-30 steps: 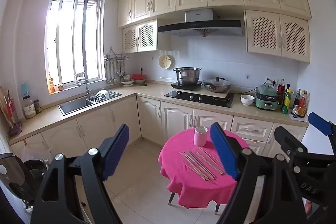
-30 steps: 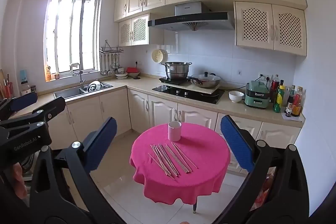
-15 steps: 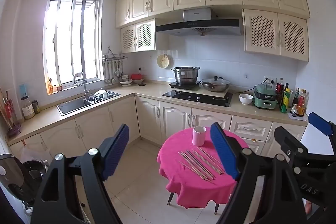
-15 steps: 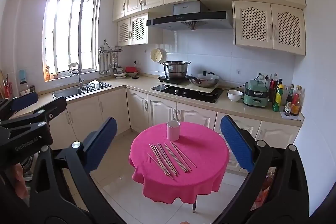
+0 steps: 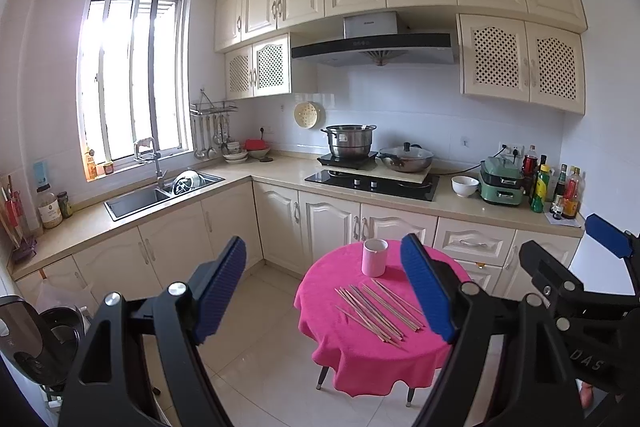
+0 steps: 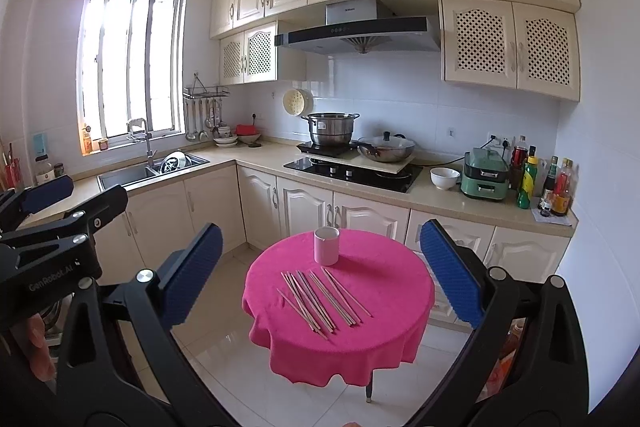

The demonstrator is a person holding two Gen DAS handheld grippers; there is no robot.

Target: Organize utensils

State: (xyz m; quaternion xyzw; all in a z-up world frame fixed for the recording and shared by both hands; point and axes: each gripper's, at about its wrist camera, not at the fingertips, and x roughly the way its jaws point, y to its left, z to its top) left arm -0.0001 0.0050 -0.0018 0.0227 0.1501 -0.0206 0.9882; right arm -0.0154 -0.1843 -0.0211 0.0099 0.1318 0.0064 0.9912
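Several wooden chopsticks [image 5: 378, 309] lie loose, side by side, on a small round table with a pink cloth [image 5: 356, 355]. A pink cup [image 5: 374, 257] stands upright at the table's far edge. In the right wrist view the chopsticks [image 6: 324, 297], cup [image 6: 326, 245] and table [image 6: 384, 339] show in the middle. My left gripper [image 5: 324, 291] is open and empty, well short of the table. My right gripper [image 6: 320, 273] is open and empty, also well back from it. The right gripper's side shows at the right of the left wrist view [image 5: 568, 287].
Cream kitchen cabinets run along the back and left walls. A sink [image 6: 152, 169] is at the left. A hob carries a steel pot [image 6: 331, 128] and a pan [image 6: 386, 148]. A white bowl [image 6: 445, 177], a green appliance and bottles stand at the right. Tiled floor surrounds the table.
Both views have shifted slightly, the table sitting a little lower and nearer. Both grippers stay open. Nothing on the table has moved.
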